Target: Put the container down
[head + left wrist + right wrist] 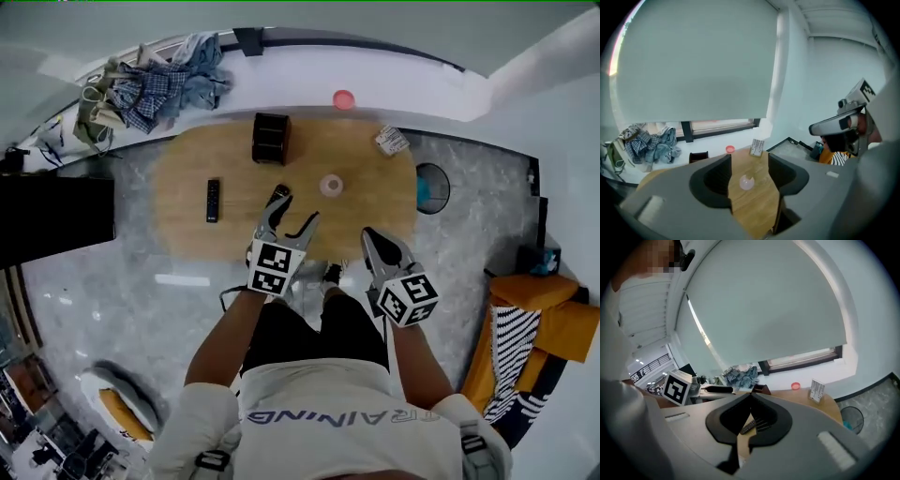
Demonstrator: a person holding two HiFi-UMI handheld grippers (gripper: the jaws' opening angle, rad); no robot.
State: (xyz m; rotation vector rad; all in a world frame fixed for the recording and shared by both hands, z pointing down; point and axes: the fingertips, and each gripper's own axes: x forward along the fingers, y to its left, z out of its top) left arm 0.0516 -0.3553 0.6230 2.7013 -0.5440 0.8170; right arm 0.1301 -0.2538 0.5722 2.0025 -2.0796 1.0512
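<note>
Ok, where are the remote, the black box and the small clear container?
remote (pixel 213 200), head view, its middle.
black box (pixel 271 138), head view, its top.
small clear container (pixel 331 185), head view, its middle.

Bright, even daylight around you, coming through the window strip under the white roller blind; a pale glare streak sits on the glossy grey marble floor; both gripper views bow and blacken at the corners; your grey left gripper blurs near its lens.
</note>
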